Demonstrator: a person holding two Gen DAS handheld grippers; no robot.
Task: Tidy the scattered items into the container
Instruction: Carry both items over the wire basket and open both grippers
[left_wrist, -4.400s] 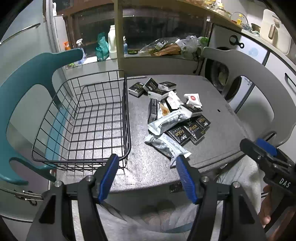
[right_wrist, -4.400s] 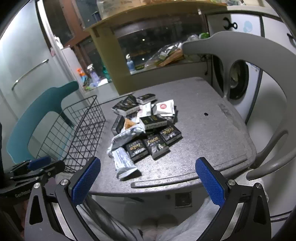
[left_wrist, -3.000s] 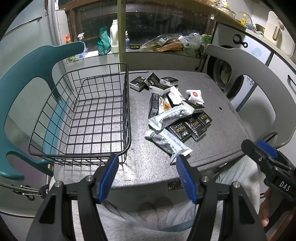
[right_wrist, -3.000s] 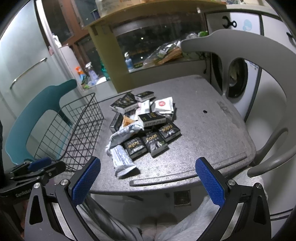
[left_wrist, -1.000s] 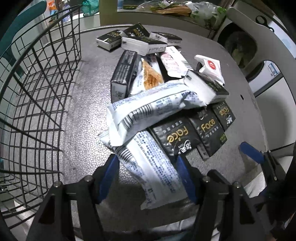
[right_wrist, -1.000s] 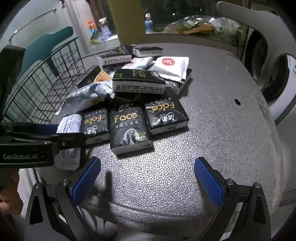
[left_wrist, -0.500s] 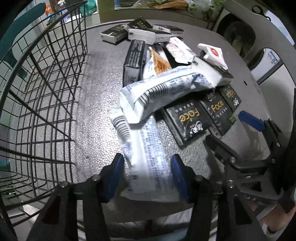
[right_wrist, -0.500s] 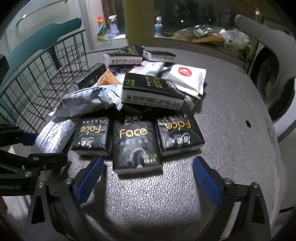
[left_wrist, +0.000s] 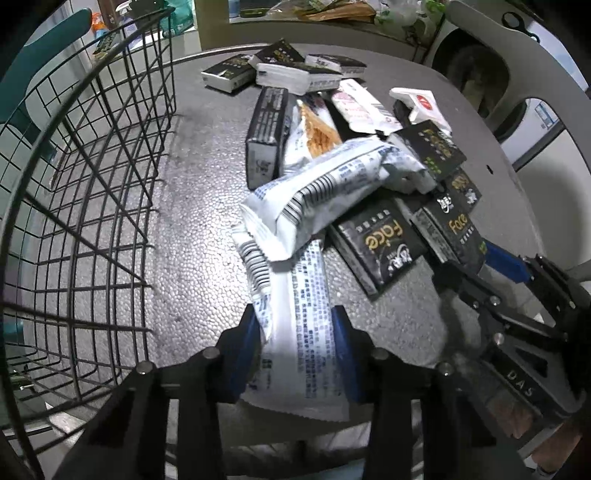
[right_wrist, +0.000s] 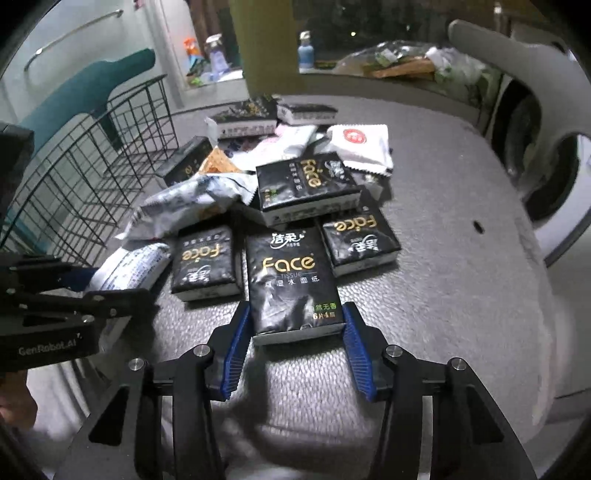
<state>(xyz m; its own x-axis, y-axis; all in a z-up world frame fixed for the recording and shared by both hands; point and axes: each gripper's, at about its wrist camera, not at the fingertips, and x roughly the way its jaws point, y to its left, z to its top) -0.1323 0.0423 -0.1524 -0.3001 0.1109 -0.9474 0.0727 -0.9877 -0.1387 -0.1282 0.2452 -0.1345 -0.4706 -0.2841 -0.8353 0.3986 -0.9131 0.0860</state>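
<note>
The left gripper (left_wrist: 295, 343) has just closed onto a white snack packet (left_wrist: 295, 325) on the grey table (left_wrist: 192, 236), beside the wire basket (left_wrist: 92, 192). The right gripper (right_wrist: 295, 343) has just closed onto a black Face tissue pack (right_wrist: 291, 280) at the pile's near edge.

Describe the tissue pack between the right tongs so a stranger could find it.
On the grey table, right of the wire basket, three black Face packs lie in a row. It is the middle tissue pack, nearest the edge, and the only one whose gold lettering reads upright.
</note>
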